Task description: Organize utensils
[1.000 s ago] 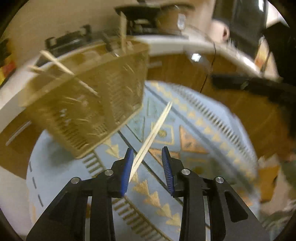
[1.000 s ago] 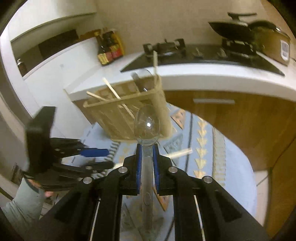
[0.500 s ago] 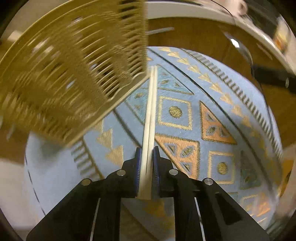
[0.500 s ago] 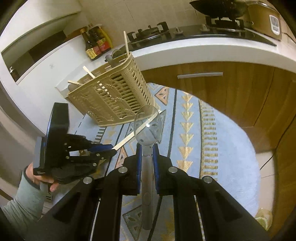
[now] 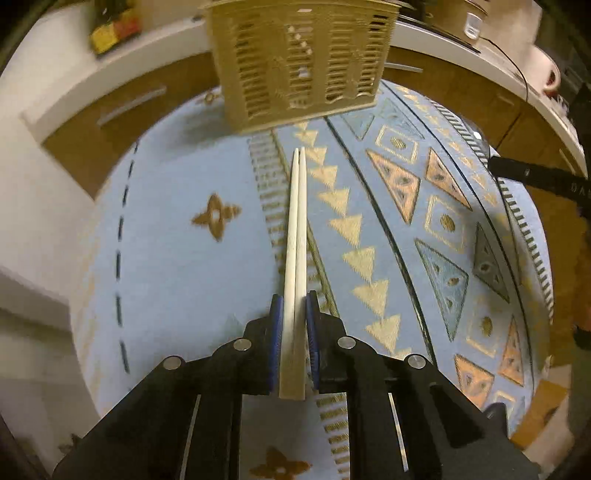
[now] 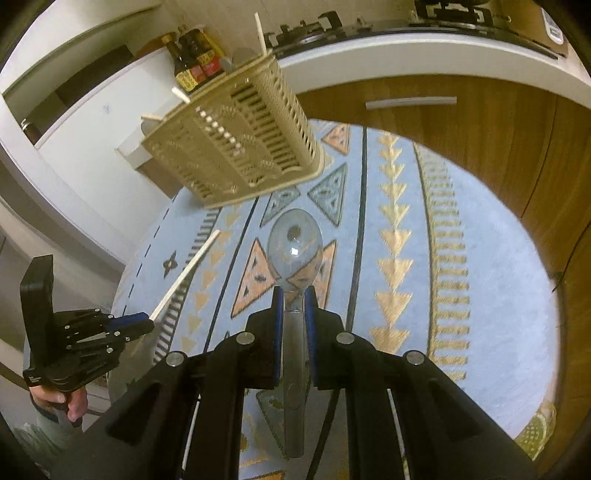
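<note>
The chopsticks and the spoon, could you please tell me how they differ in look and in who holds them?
The chopsticks are a pale, thin, straight pair; the spoon is grey metal with a round shiny bowl. The chopsticks sit in the left gripper, the spoon in the right gripper. Both are clamped near one end, stick out forward over the blue rug, and point toward the basket.

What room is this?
Most likely a home kitchen: a gas stove sits on the white counter, sauce bottles stand nearby, and wooden cabinets run underneath. A utensil basket fits that too.
</note>
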Motion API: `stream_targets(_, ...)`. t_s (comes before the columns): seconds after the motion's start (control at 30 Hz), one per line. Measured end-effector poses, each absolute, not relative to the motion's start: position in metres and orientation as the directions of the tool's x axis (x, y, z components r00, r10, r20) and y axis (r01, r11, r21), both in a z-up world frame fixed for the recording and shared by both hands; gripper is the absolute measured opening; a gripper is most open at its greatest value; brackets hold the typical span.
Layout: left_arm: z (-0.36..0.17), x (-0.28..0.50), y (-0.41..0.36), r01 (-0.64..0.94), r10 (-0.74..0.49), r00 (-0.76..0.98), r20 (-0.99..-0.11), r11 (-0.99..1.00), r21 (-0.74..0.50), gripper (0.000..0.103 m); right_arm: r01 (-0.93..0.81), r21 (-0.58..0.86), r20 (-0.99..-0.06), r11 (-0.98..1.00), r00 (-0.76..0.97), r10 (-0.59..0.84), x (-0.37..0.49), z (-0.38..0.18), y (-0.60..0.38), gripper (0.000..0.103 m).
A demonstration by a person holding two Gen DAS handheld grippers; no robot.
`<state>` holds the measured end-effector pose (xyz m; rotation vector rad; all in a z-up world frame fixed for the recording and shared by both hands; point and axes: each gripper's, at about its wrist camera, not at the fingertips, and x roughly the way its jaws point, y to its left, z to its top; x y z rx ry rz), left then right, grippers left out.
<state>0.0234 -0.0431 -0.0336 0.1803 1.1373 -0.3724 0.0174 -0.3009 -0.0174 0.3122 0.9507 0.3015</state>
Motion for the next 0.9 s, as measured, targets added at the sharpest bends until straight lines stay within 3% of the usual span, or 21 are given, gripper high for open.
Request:
stream_targets(0.1, -0.046, 0.027, -0.042, 0.383, -0.265, 0.265, -0.927, 0.911, -0.152, 0.012, -0.117, 0.39, -0.755, 0.914, 0.528, 0.39, 0.015, -0.02, -0.298, 0.01)
stream_targets(0.23, -0.04, 0.037, -0.049, 0.406, -0.31, 0.251, -0.917, 0.894, -0.191, 0.015, -0.128, 0.374, -0.758, 0.918, 0.529, 0.382, 0.013, -0.016, -0.297, 0.009)
stream_targets(0.3, -0.035, 0.049, -0.052, 0.414, -0.306, 0.273, -0.912, 0.893, -0.175, 0.026, -0.131, 0.373, -0.758, 0.919, 0.528, 0.383, 0.013, -0.015, -0.296, 0.009)
stream_targets(0.53, -0.044, 0.103, -0.073, 0.439, -0.275, 0.23, -0.933, 0.885, -0.153, 0.031, -0.141, 0.368, -0.769, 0.919, 0.51, 0.386, 0.019, -0.021, -0.294, 0.009)
stream_targets(0.7, -0.046, 0.111, -0.098, 0.547, -0.237, 0.211, -0.949, 0.833, -0.086, 0.041, -0.147, 0.356, -0.781, 0.923, 0.496, 0.38, 0.024, -0.025, -0.292, 0.01)
stream_targets(0.8, -0.047, 0.103, -0.113, 0.595, -0.147, 0.236, -0.961, 0.803, 0.023, 0.032, -0.158, 0.338, -0.79, 0.928, 0.489, 0.371, 0.027, -0.026, -0.289, 0.009)
stream_targets(0.87, -0.045, 0.1, -0.116, 0.603, -0.14, 0.234, -0.962, 0.797, 0.031, 0.011, -0.159, 0.326, -0.797, 0.932, 0.483, 0.361, 0.029, -0.027, -0.286, 0.01)
stream_targets(0.9, -0.046, 0.099, -0.12, 0.603, -0.138, 0.234, -0.962, 0.797, 0.032, 0.01, -0.158, 0.324, -0.8, 0.933, 0.481, 0.359, 0.03, -0.028, -0.285, 0.009)
